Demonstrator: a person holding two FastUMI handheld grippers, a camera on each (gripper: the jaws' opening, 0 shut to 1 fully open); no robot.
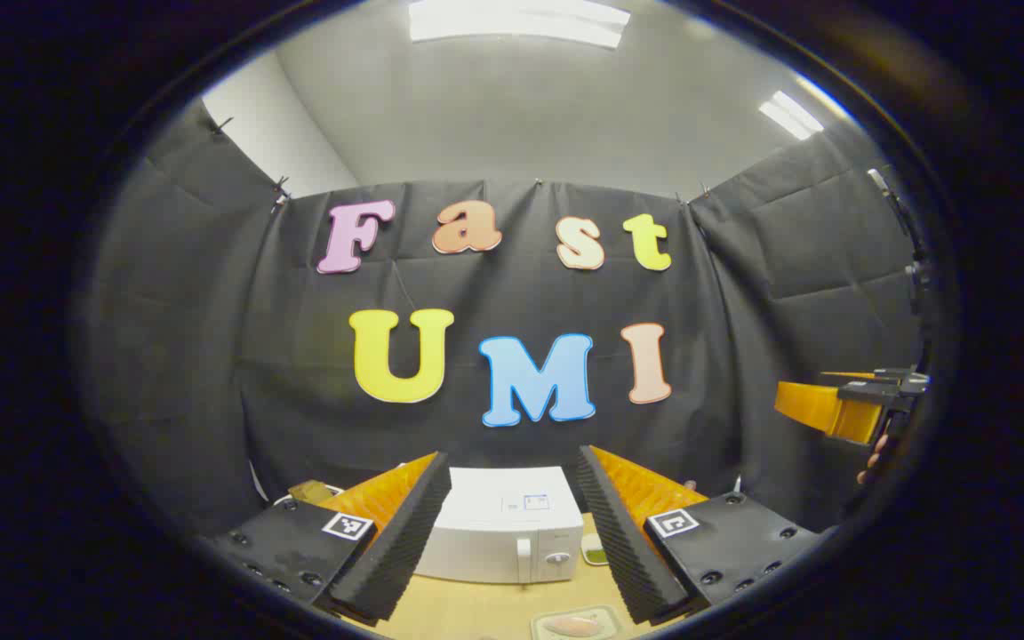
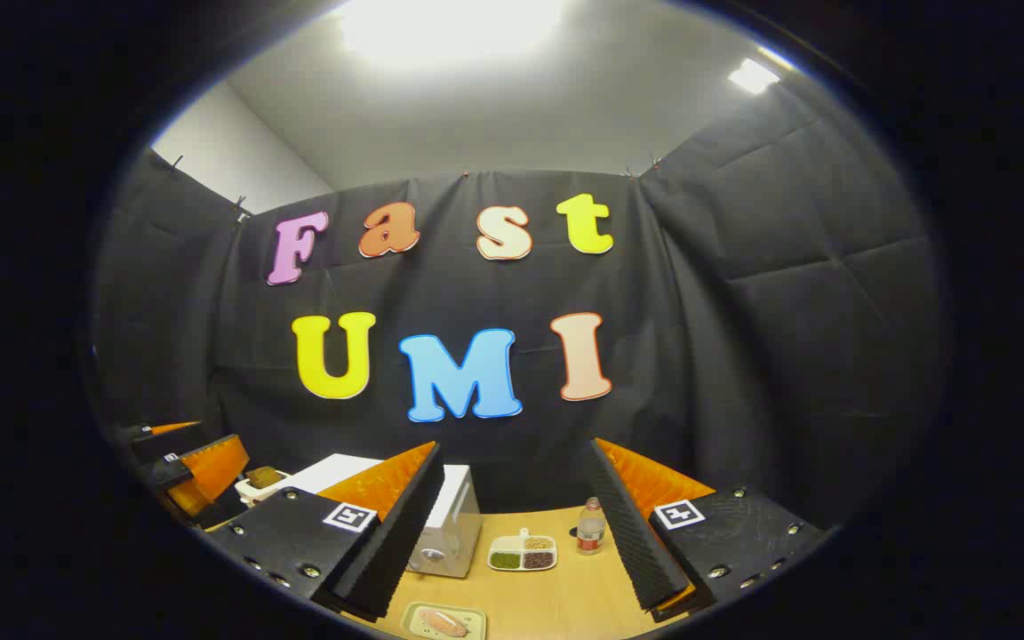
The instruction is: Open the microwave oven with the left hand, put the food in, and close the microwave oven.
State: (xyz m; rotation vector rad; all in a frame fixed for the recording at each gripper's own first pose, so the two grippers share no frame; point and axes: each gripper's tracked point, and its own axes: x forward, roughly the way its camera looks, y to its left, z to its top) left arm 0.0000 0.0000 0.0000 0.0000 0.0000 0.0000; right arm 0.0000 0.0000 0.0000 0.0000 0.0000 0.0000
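Black cloth walls close in a light wooden table (image 2: 556,596) under bright ceiling lights. Against the back wall sits the white microwave (image 1: 503,524), door closed, squarely ahead of the left gripper (image 1: 512,533), whose fingers stand wide apart and empty, presumably lined up for the handle. The right gripper (image 2: 512,524) is likewise spread and holds nothing. Nearer the front edge lies the food on its tray (image 2: 444,621), likely waiting for pickup, with a divided dish (image 2: 523,553) and bottle (image 2: 591,526) behind.
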